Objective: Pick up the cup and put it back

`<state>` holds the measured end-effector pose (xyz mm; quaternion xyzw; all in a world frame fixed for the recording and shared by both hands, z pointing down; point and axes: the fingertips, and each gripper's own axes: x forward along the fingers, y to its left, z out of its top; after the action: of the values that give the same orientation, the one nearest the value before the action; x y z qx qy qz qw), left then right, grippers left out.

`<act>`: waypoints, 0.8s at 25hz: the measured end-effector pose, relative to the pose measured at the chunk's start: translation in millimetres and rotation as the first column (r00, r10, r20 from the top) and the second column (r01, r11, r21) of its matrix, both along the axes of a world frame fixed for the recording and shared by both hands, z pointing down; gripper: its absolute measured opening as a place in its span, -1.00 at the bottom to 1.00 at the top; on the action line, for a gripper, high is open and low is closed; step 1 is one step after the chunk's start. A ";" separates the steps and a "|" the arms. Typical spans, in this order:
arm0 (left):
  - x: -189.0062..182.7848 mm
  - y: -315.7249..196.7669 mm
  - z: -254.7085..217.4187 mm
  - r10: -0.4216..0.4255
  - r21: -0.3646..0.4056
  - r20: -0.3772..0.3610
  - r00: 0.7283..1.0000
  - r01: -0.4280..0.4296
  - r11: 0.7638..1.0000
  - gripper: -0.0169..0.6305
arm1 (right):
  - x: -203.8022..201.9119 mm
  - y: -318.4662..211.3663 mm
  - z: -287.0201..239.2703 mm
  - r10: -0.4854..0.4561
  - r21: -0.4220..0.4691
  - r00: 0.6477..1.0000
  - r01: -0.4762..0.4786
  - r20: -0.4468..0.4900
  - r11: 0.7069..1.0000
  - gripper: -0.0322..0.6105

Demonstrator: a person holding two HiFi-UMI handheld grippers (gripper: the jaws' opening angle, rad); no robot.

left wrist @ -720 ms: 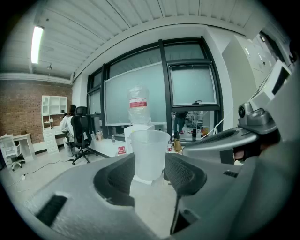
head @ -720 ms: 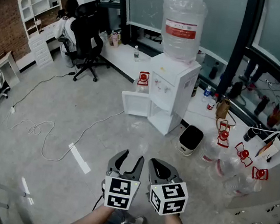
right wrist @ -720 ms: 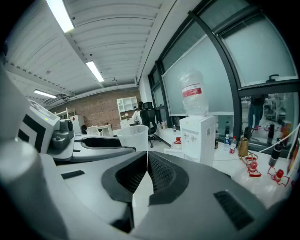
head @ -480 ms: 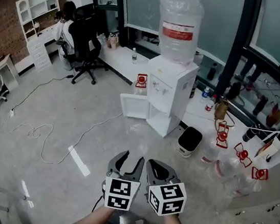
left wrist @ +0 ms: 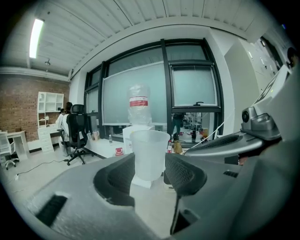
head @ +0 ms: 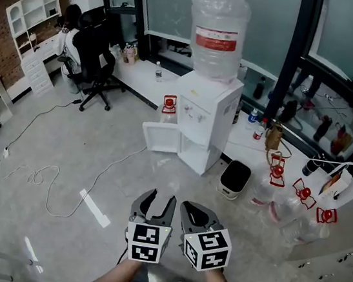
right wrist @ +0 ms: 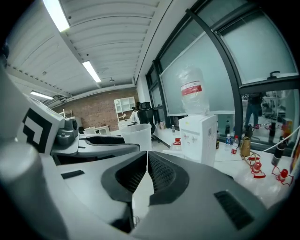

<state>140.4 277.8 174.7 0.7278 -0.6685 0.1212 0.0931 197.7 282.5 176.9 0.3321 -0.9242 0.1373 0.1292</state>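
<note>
half the job is judged done: the translucent cup (left wrist: 149,152) is clamped in the left gripper (left wrist: 150,169), carried above the floor; the right gripper (right wrist: 146,165) is pressed closed, empty. the return is not yet made.

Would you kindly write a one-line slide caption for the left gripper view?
Left gripper clasps a translucent cup between its jaws, facing the water cooler by the office windows.

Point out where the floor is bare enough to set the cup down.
Bare floor for the plastic cup lies between the white cable and the water dispenser. Crowded: right of the trash bin, where clear water jugs with red handles cluster.
</note>
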 end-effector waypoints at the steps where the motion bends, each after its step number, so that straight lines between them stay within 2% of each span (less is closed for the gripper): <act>1: -4.9 -6.2 0.7 0.005 0.002 -0.005 1.000 -0.005 1.000 -0.32 | -4.6 -5.0 1.8 0.004 -0.001 1.000 -0.004 -0.003 1.000 -0.83; 12: -80.0 -82.4 -17.0 0.080 0.001 0.004 0.997 -0.080 0.997 -0.32 | -71.8 -75.8 -7.7 0.081 -0.015 0.996 -0.081 -0.034 0.997 -0.83; 20: -130.4 -129.8 -22.4 0.175 0.002 0.020 0.984 -0.175 0.984 -0.32 | -118.9 -120.0 -12.7 0.164 -0.011 0.984 -0.165 -0.068 0.986 -0.83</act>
<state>10.0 148.0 152.3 0.7828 -0.6030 0.1348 0.0741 78.8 162.5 164.1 0.4106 -0.8877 0.1438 0.1508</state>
